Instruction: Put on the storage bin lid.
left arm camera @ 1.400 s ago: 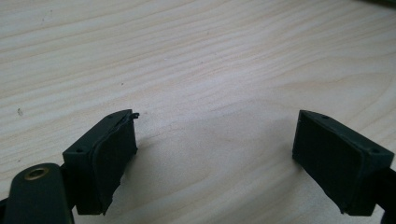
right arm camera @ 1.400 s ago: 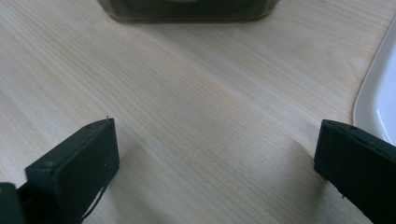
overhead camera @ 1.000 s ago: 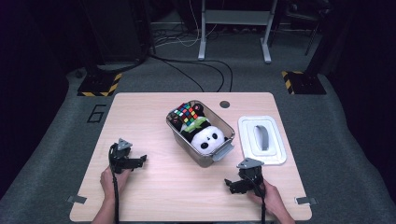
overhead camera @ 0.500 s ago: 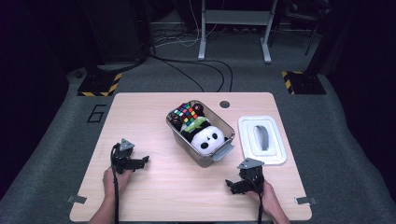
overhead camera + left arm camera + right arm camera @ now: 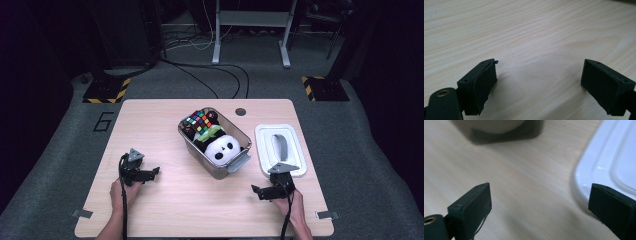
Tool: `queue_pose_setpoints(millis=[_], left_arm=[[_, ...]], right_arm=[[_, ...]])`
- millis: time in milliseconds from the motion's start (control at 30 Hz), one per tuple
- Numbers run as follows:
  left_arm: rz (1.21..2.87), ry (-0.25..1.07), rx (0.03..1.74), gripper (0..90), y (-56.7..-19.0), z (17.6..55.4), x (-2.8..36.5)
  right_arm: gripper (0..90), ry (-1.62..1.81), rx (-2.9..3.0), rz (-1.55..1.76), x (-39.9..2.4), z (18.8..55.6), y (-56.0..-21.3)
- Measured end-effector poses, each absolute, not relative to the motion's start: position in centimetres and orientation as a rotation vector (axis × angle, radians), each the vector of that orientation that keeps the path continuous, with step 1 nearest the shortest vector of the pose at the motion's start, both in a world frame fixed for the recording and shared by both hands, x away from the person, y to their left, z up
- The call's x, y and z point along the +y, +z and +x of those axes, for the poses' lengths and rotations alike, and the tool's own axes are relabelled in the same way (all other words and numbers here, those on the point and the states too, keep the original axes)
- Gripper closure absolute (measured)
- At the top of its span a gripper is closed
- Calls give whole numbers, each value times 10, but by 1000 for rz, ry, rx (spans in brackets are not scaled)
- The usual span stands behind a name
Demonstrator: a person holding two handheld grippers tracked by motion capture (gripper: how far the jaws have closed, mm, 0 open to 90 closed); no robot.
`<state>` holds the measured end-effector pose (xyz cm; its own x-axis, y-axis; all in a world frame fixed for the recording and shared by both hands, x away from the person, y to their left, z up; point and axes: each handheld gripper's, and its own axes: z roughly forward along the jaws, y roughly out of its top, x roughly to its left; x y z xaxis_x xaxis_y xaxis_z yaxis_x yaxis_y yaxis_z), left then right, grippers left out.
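Item: white lid [image 5: 280, 148], flat on table [image 5: 165, 210] right of bin [image 5: 214, 141]. I judge it light, stiff, slick; best taken by its near rim. My right gripper [image 5: 262, 191] spread, empty, just beside it; left gripper [image 5: 150, 173] spread, empty.

Lab: hazard-striped stand bases [image 5: 106, 91], floor cables [image 5: 210, 70], numbered table [image 5: 150, 125]

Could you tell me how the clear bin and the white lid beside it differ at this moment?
The clear bin is a deep see-through container holding a panda plush and a colour cube; the white lid is flat, opaque and carries nothing but its own grey handle. The bin sits skewed on the table; the lid lies nearly square to its edge. Both rest on the table, apart.
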<state>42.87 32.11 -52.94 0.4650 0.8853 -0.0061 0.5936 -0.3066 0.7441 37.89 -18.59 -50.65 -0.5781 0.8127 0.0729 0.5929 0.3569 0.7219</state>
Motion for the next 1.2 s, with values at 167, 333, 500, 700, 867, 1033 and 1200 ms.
queue_pose_setpoints(millis=[167,333,500,700,867,1033,1200], left_arm=[[2022,539,1228,128,-529,429,321],[2020,540,1230,128,-529,429,321],[2021,540,1230,128,-529,429,321],[2034,535,1221,128,-529,429,321],[2036,536,1216,128,-529,430,321],[2034,537,1218,130,-529,429,320],[2033,535,1219,131,-529,430,320]], right_arm=[[0,1007,2244,1348,-199,395,-497],[0,963,2188,1405,-212,414,-488],[0,955,2139,1476,-223,433,-483],[0,872,2114,1511,-227,457,-481],[48,834,2090,1540,-231,474,-479],[240,797,2041,1583,-234,489,-481],[398,777,2018,1620,-237,500,-484]])
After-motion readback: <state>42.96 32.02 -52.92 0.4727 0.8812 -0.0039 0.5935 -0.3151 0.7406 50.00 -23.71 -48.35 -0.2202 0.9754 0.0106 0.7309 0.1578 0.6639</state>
